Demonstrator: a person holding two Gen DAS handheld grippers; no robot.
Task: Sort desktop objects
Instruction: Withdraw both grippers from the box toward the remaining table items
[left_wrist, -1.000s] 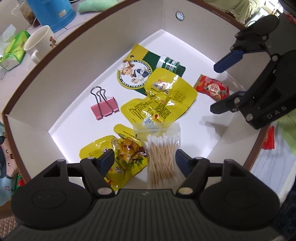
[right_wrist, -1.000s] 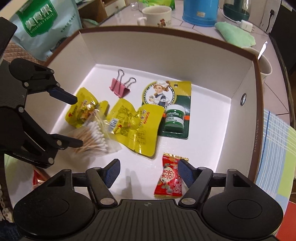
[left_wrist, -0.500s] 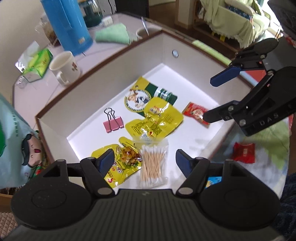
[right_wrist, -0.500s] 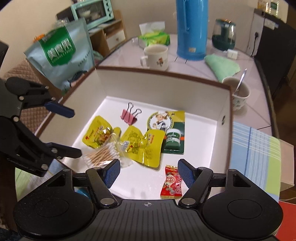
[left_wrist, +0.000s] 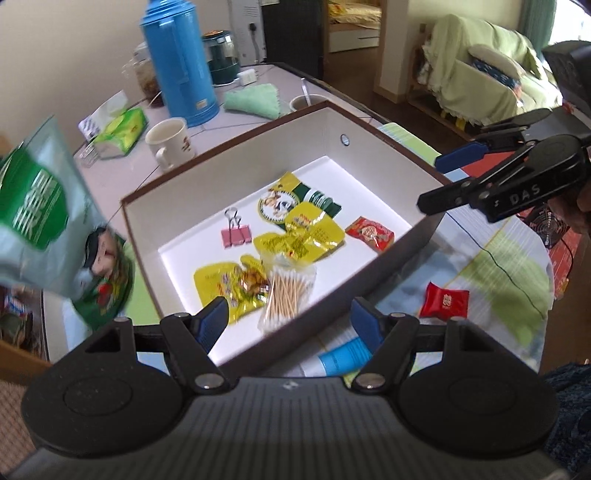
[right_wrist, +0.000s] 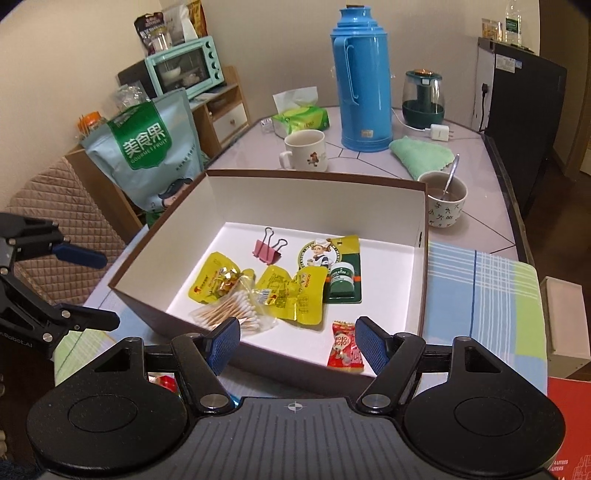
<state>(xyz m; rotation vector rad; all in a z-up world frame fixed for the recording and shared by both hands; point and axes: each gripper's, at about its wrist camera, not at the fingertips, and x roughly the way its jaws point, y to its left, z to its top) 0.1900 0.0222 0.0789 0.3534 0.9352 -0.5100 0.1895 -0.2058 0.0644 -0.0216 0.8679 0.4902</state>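
left gripper (left_wrist: 288, 317): jaws standing apart, gripping nothing | right gripper (right_wrist: 297, 338): jaws gaping, empty | box (right_wrist: 314, 188): rectangular cardboard, holding crinkly yellow pouches (right_wrist: 295, 295), bagged cotton swabs (right_wrist: 231, 314), pink binder clip (right_wrist: 267, 249)

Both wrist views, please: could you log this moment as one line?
left gripper: open, empty | right gripper: open, empty | box: clip, swabs, snacks inside | red packet: outside on cloth

Glossy foil packets (right_wrist: 295, 295), matt cardboard box (right_wrist: 314, 199)
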